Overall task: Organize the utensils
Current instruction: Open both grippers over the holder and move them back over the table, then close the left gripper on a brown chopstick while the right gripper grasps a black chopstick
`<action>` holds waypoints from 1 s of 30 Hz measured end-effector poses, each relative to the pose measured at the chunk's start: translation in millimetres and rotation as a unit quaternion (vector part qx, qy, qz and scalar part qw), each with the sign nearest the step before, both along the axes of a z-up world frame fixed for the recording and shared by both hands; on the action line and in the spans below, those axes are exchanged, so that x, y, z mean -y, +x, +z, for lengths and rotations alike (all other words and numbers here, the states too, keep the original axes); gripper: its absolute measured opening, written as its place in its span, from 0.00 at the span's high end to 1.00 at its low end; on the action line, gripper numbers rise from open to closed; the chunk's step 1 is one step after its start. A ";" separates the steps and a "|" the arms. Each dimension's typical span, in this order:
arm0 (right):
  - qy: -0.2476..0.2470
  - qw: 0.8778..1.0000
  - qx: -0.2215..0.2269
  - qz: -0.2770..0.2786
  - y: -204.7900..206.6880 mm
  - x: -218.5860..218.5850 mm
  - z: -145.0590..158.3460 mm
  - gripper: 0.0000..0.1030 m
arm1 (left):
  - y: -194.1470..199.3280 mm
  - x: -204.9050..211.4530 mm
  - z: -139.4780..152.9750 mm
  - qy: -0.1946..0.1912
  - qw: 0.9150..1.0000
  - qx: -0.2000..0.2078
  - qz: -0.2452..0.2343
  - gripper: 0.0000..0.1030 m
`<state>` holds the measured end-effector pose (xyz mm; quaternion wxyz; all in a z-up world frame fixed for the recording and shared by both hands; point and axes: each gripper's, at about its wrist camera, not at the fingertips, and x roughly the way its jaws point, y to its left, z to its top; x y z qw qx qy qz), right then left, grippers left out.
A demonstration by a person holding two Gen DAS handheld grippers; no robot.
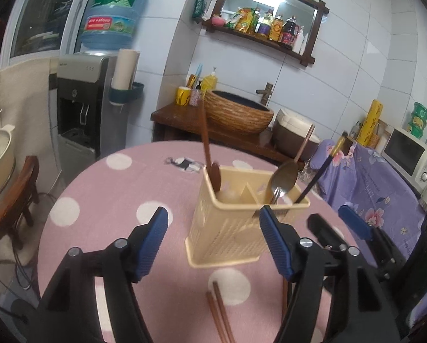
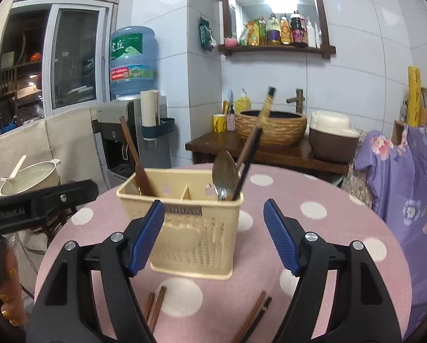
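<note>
Cream perforated utensil holder (image 2: 190,228); pink tablecloth (image 2: 342,228) with white dots; blue gripper pads (image 2: 146,237); purple floral cloth (image 2: 407,188), right of frame.

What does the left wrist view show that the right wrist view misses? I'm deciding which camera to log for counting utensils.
Only the left wrist view shows the microwave and the right gripper beside the left gripper.

Only the right wrist view shows a second pair of chopsticks lying on the table.

Both show the utensil holder with a wooden spoon, a metal spoon and a black chopstick, plus brown chopsticks lying in front.
</note>
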<state>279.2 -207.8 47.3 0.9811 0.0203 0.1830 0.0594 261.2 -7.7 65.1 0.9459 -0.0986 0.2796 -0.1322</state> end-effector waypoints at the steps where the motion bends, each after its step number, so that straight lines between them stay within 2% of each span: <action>1: 0.000 1.000 -0.007 -0.003 -3.7 1.7 -2.3 0.30 | -3.0 -0.5 -4.8 0.004 1.000 -0.007 -0.001 0.35; 8: -0.029 0.995 -0.091 -0.042 -25.4 15.0 -40.0 0.27 | -26.4 4.1 -51.4 0.057 0.997 -0.055 0.001 0.35; 16: -0.015 0.979 -0.192 -0.063 -40.2 34.4 -95.3 0.27 | -47.6 8.9 -100.7 0.095 0.989 -0.112 -0.006 0.37; 22: -0.007 0.974 -0.217 -0.059 -53.5 33.6 -116.4 0.27 | -61.3 19.3 -123.5 0.116 0.984 -0.134 -0.016 0.39; 30: -0.028 0.970 -0.236 -0.058 -46.8 22.5 -123.2 0.27 | -63.5 33.4 -130.1 0.131 0.981 -0.139 -0.026 0.43</action>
